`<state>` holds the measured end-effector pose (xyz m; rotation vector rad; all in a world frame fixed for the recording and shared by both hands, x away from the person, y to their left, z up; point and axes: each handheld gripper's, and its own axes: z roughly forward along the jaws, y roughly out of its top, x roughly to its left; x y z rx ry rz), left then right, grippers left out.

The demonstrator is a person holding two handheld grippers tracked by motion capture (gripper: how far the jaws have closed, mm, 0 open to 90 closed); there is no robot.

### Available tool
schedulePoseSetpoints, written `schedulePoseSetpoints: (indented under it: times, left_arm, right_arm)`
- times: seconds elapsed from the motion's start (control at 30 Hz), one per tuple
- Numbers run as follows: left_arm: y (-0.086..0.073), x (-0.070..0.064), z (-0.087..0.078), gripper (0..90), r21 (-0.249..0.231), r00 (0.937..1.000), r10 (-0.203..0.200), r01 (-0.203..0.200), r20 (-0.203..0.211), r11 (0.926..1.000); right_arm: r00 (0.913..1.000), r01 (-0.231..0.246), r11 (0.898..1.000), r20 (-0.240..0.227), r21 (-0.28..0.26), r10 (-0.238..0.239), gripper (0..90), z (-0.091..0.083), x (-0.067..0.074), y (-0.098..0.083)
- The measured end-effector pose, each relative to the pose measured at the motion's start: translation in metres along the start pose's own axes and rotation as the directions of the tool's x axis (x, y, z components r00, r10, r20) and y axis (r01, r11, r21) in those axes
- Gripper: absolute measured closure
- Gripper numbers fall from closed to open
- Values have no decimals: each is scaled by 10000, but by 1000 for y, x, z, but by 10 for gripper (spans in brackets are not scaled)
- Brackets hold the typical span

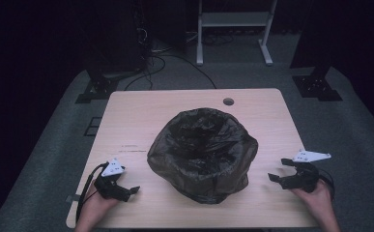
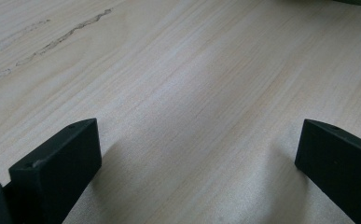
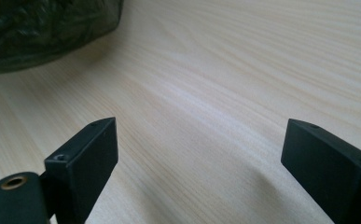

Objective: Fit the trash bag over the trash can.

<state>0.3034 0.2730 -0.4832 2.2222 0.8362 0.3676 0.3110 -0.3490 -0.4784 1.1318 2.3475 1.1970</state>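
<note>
We are resting the left gripper (image 1: pixel 126 189) on the near left part of the wooden table (image 1: pixel 141 116), its jaws spread wide and holding nothing, with bare wood lying between them in the left gripper view. The dark bin bag (image 1: pixel 203 153) is sitting crumpled in the middle of the table, between both grippers and apart from each. We are holding the right gripper (image 1: pixel 277 170) at the near right edge, jaws gaping wide and empty, pointing toward the bag.

The left gripper (image 2: pixel 197 163) hovers low over the pale wooden table (image 2: pixel 192 84), its black jaws set wide apart with bare tabletop between them; dark scuff marks (image 2: pixel 66 39) streak the wood beyond.
</note>
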Motion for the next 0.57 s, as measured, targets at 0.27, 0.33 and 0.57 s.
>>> schedulePoseSetpoints:
  times: [0.27,0.33,0.57]
  left_arm:
    - [0,0,0,0,-3,10000,-3,3,-1,10000]
    - [0,0,0,0,-2,10000,-1,1,-2,10000]
    - [0,-1,-1,0,13,9999,-89,89,-95,10000]
  right_arm:
    - [9997,165,9983,169,557,-174,94,7,1,-5]
    - [9997,149,9982,172,575,-159,94,7,1,-5]
    - [9972,459,9964,562,715,-500,95,9,5,-5]
